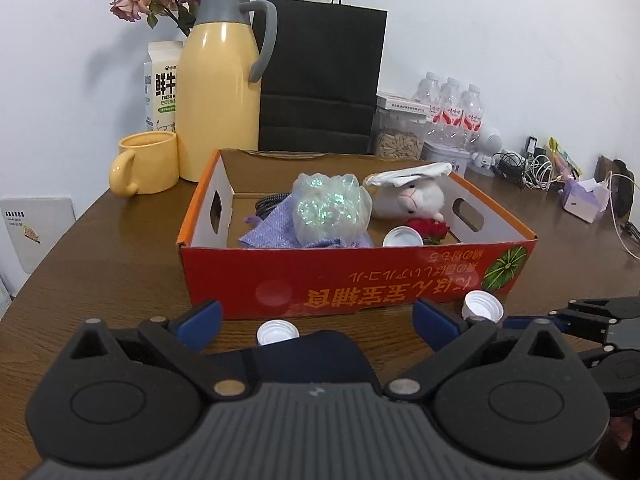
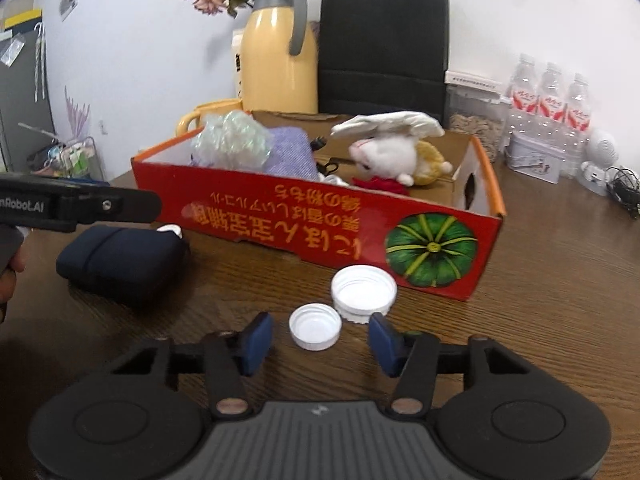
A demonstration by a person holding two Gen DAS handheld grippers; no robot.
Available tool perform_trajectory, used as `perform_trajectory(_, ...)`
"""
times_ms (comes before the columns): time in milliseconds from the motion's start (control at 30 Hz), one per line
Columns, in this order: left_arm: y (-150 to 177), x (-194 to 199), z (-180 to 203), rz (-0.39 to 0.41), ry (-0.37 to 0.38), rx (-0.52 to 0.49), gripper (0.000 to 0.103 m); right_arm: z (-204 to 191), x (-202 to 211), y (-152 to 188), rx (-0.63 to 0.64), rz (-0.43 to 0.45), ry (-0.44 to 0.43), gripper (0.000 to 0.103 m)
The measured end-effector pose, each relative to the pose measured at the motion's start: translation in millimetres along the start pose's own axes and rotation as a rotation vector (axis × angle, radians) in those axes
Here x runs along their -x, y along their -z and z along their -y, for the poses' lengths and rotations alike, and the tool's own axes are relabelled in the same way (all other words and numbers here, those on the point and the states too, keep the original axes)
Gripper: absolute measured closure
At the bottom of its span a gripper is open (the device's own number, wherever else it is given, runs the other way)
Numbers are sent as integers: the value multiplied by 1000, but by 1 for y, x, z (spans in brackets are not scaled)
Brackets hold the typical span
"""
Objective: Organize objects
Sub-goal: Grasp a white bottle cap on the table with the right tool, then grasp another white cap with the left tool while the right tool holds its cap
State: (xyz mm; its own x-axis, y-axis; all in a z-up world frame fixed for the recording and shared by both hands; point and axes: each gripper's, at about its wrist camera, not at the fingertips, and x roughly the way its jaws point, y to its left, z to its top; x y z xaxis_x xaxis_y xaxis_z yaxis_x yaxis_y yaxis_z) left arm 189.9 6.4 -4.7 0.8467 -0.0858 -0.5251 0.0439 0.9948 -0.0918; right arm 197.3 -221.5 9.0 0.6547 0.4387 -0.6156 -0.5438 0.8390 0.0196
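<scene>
A red cardboard box [image 1: 360, 280] sits mid-table and holds a white plush sheep [image 1: 416, 198], a shiny plastic bag [image 1: 328, 208], a purple cloth [image 1: 272, 228], a red rose and a white cap [image 1: 402, 237]. My left gripper [image 1: 318, 322] is open, low over a dark navy pouch [image 1: 320, 354] with a white cap [image 1: 277, 332] just beyond it. My right gripper [image 2: 322, 340] is open around a small white cap [image 2: 315, 326], with gaps on both sides. A larger white cap [image 2: 363, 290] lies just past it, against the box front.
Behind the box stand a yellow thermos [image 1: 220, 80], a yellow mug [image 1: 144, 170], a milk carton [image 1: 160, 88], a black paper bag [image 1: 320, 76], a seed jar [image 1: 398, 136] and water bottles [image 1: 452, 108]. Cables and a tissue pack [image 1: 584, 200] lie at the far right.
</scene>
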Motion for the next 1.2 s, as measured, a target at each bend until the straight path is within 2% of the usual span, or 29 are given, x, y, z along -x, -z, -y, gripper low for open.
perform_trajectory(67, 0, -2, 0, -6, 3, 1, 0, -2, -5, 0, 5, -7, 4, 68)
perform_trajectory(133, 1, -3, 1, -10, 5, -3, 0, -3, -6, 0, 5, 1, 3, 75)
perform_trajectory(367, 2, -5, 3, -9, 8, -1, 0, -1, -4, 2, 3, 18, -10, 76)
perform_trajectory(833, 4, -10, 13, -24, 14, -10, 0, 7, 16, 1, -25, 120, -7, 76)
perform_trajectory(1200, 5, -19, 39, -51, 32, -36, 0, 43, 31, 3, -69, 168, 62, 76)
